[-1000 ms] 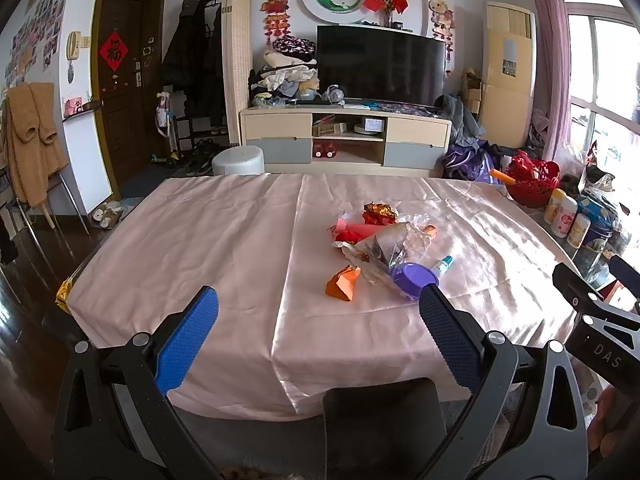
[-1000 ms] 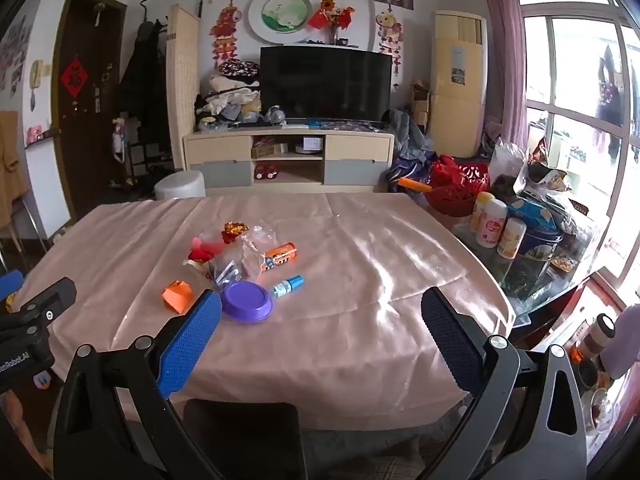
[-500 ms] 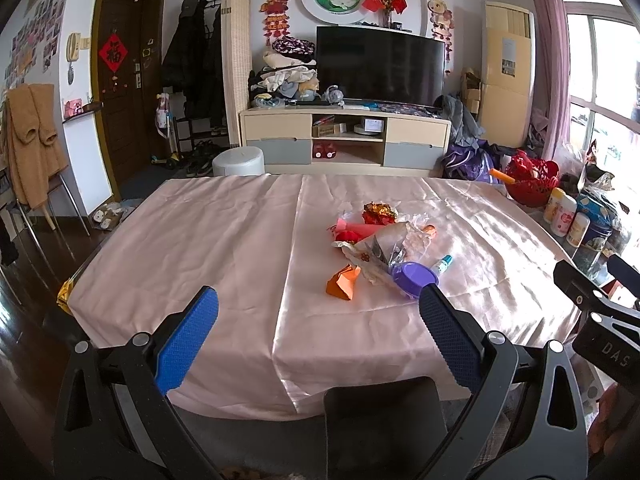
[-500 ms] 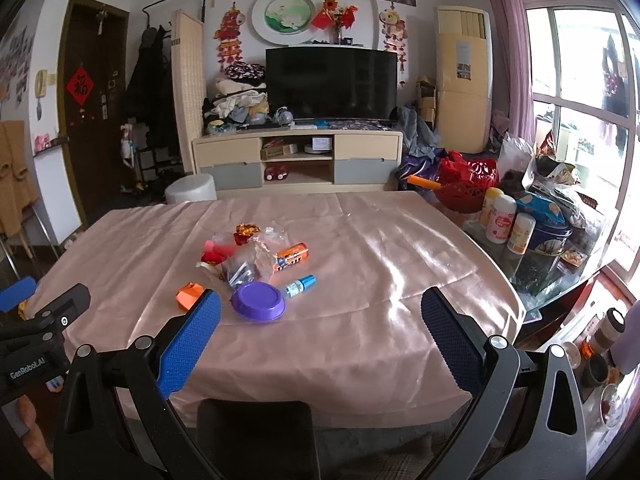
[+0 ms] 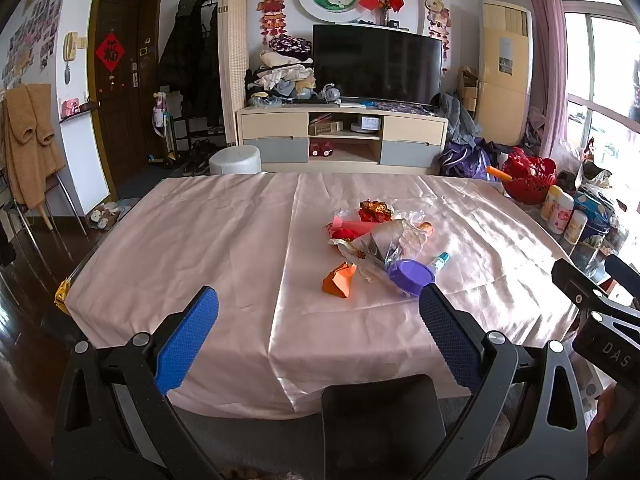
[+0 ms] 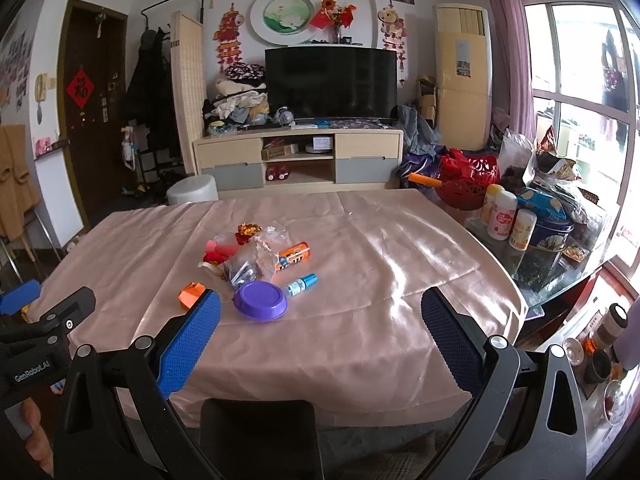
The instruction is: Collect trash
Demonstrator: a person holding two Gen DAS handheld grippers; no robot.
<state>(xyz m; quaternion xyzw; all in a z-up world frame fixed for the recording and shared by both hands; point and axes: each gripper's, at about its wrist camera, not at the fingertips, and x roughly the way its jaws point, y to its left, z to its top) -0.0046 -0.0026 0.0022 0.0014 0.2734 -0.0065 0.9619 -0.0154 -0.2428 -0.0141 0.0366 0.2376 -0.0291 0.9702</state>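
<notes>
A small heap of trash lies on the pink tablecloth (image 5: 208, 248): a purple lid (image 5: 411, 273) (image 6: 260, 302), an orange folded paper (image 5: 339, 280) (image 6: 191, 294), crumpled clear plastic wrappers (image 5: 394, 240) (image 6: 256, 258), red scraps (image 5: 347, 228) (image 6: 218, 249), an orange tube (image 6: 293, 255) and a small blue bottle (image 5: 439, 260) (image 6: 302, 283). My left gripper (image 5: 318, 320) hangs open short of the table's near edge, nothing between its blue pads. My right gripper (image 6: 320, 320) is open too, over the near edge, right of the heap.
A dark chair back (image 5: 382, 424) (image 6: 258, 436) stands at the table's near edge below both grippers. Bottles and a blue tin (image 6: 516, 224) crowd a glass side table at the right. A white bin (image 5: 235, 161) sits beyond the table's far edge.
The right gripper has moved forward and a little left, so the trash heap sits nearer its middle. The left gripper has barely shifted. Both stay open.
</notes>
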